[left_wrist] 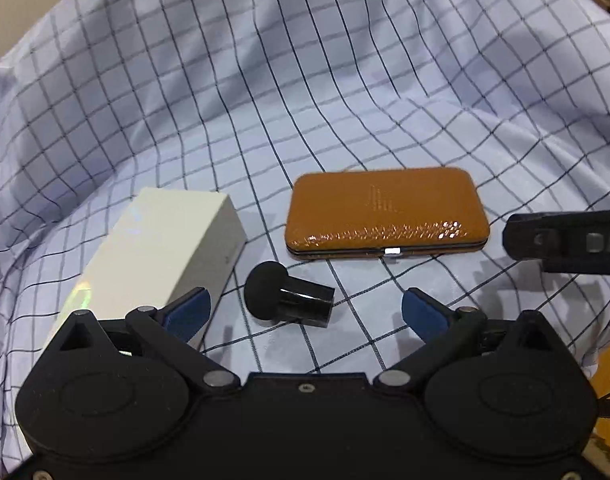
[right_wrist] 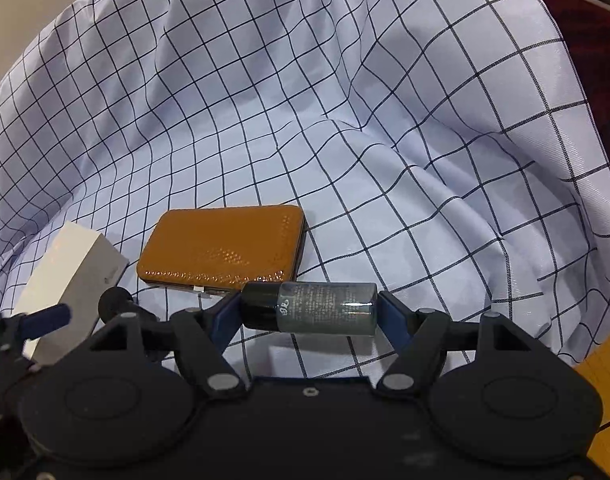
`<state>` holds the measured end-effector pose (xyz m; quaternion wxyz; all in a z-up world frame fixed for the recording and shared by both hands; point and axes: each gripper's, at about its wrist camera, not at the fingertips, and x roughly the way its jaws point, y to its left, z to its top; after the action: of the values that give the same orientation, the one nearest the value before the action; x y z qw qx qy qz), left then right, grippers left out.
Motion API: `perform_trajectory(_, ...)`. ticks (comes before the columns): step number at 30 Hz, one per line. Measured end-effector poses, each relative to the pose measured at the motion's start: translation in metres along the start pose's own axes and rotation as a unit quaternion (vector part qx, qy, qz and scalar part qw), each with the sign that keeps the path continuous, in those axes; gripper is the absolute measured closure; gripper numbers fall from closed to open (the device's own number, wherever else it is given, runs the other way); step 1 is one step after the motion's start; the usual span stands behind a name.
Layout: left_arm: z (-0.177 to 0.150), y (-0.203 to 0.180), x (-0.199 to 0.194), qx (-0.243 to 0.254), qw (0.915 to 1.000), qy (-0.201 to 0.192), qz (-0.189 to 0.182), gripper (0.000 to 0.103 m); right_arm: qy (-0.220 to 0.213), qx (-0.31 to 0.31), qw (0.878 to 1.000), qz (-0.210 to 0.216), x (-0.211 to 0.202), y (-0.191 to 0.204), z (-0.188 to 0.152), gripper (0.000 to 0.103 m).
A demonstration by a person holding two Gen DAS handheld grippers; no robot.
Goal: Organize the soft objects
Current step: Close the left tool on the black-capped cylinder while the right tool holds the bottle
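Note:
A checked white cloth (left_wrist: pixel 265 80) lines a hollow and holds the objects. A tan case (left_wrist: pixel 385 214) lies in the middle; it also shows in the right wrist view (right_wrist: pixel 223 250). A white box (left_wrist: pixel 161 252) lies left of it. A small black sponge-tipped applicator (left_wrist: pixel 285 298) lies in front of my left gripper (left_wrist: pixel 305 312), which is open and empty just above it. My right gripper (right_wrist: pixel 309 310) is shut on a small dark bottle (right_wrist: pixel 309 308) with a black cap, held sideways by its ends just above the cloth. The right gripper's finger (left_wrist: pixel 565 240) shows at the right in the left wrist view.
The cloth (right_wrist: pixel 345 120) rises in folds at the back and sides. The white box (right_wrist: pixel 71 276) and the left gripper's blue finger (right_wrist: pixel 45 322) show at the left of the right wrist view. Wood surface (right_wrist: pixel 609 380) shows at the right edge.

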<state>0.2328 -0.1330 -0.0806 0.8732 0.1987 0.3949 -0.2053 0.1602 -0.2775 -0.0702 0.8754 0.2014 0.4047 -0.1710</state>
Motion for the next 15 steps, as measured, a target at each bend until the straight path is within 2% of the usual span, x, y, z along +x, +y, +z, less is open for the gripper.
perform_trajectory(4, 0.000, 0.003, 0.015, 0.002, 0.9998, 0.019, -0.010, 0.004, 0.002, -0.004, 1.000, 0.008, 0.001, 0.000, -0.001, 0.032)
perform_trajectory(8, 0.003, 0.007, 0.021, -0.010, 0.9995, 0.020, -0.022, 0.005, 0.004, -0.009, 1.000, 0.015, 0.000, 0.001, -0.002, 0.032)
perform_trajectory(11, 0.006, 0.009, 0.025, -0.017, 0.9990, 0.017, -0.036, 0.016, 0.006, -0.011, 1.000, 0.018, 0.001, 0.001, -0.002, 0.032)
perform_trajectory(15, 0.005, 0.013, 0.029, -0.026, 0.9985, 0.013, -0.046, 0.020, 0.008, -0.011, 1.000, 0.021, 0.000, 0.000, -0.002, 0.032)
